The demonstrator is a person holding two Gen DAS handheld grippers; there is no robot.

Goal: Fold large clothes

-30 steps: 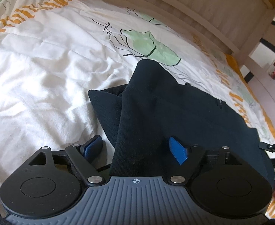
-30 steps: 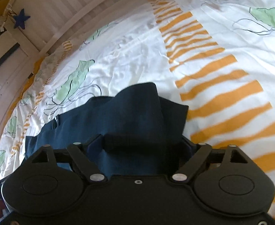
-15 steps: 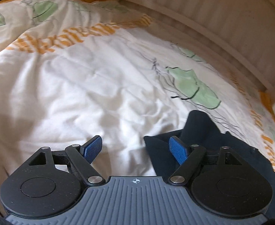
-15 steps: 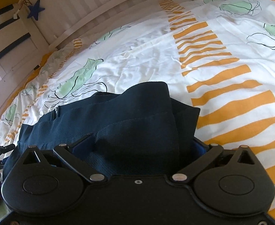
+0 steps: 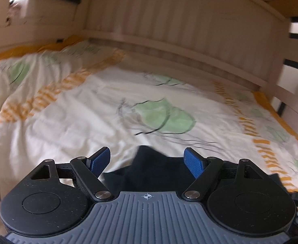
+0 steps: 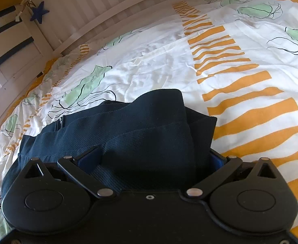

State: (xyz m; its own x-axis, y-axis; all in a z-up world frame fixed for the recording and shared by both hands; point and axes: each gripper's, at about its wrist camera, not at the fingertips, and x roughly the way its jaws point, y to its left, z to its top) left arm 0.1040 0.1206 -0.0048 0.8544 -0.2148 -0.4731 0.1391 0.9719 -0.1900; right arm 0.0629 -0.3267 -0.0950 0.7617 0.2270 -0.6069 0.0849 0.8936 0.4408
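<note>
A dark navy garment (image 6: pixel 128 130) lies folded in layers on the bed, with a zipper at its left edge. My right gripper (image 6: pixel 153 158) is low over it, jaws wide apart, and the cloth bunches between the blue pads without being pinched. In the left wrist view only a corner of the garment (image 5: pixel 151 166) shows. My left gripper (image 5: pixel 148 160) is open and empty, raised above that corner, its blue pads (image 5: pixel 100 159) clear of the cloth.
The bed has a white duvet (image 6: pixel 240 93) with orange stripes and green leaf prints. A white slatted bed rail (image 5: pixel 169 26) runs along the far side, with a blue star (image 6: pixel 39 12) hanging on its post.
My left gripper has lifted off the garment and tilted up toward the bed rail. My right gripper has stayed over the garment, which has spread out a little.
</note>
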